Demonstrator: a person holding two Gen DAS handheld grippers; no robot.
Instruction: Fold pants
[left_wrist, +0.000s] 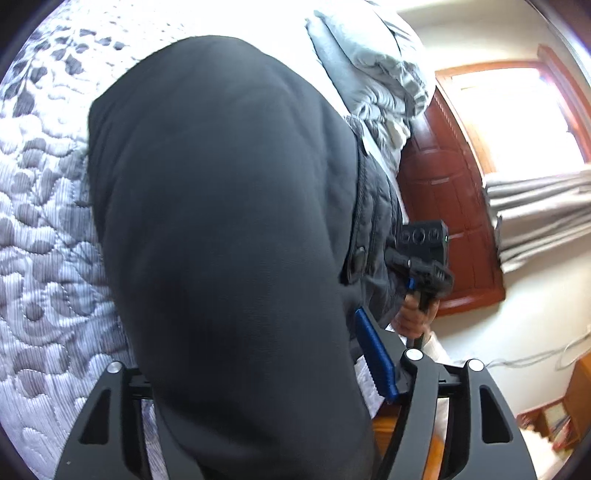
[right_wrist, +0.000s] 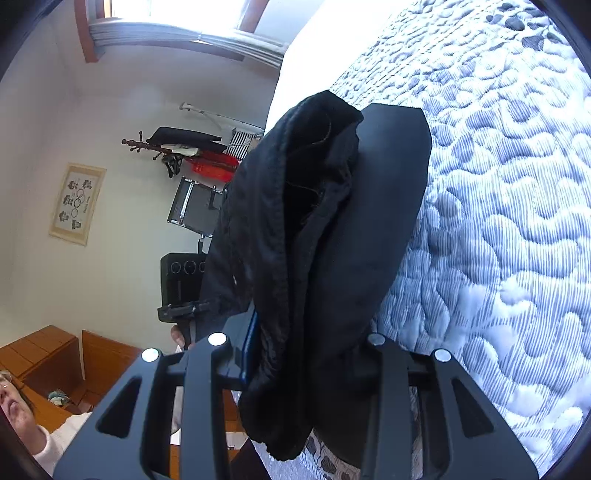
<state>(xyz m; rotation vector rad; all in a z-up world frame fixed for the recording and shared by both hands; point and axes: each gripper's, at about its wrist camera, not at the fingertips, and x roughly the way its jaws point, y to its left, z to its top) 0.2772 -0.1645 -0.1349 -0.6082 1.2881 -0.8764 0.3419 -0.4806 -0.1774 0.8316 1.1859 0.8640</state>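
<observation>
Black pants (left_wrist: 229, 206) hang in front of the left wrist camera and fill most of that view; their lower part rests on the quilted bedspread (left_wrist: 40, 229). My left gripper (left_wrist: 280, 373) is shut on the pants, cloth draped over its fingers, one blue pad (left_wrist: 375, 354) showing. In the right wrist view the pants (right_wrist: 314, 240) hang bunched, waistband side near the camera. My right gripper (right_wrist: 306, 354) is shut on the pants, cloth between its fingers. The right gripper also shows in the left wrist view (left_wrist: 421, 254), held by a hand.
The quilted bedspread (right_wrist: 498, 221) covers the bed. A pillow (left_wrist: 373, 66) lies at the bed's head by a wooden headboard (left_wrist: 443, 206). Curtains (left_wrist: 535, 218), a coat rack (right_wrist: 173, 147), wall picture (right_wrist: 75, 203) and wooden furniture (right_wrist: 55, 354) stand around. The person's face (right_wrist: 14, 402) is at lower left.
</observation>
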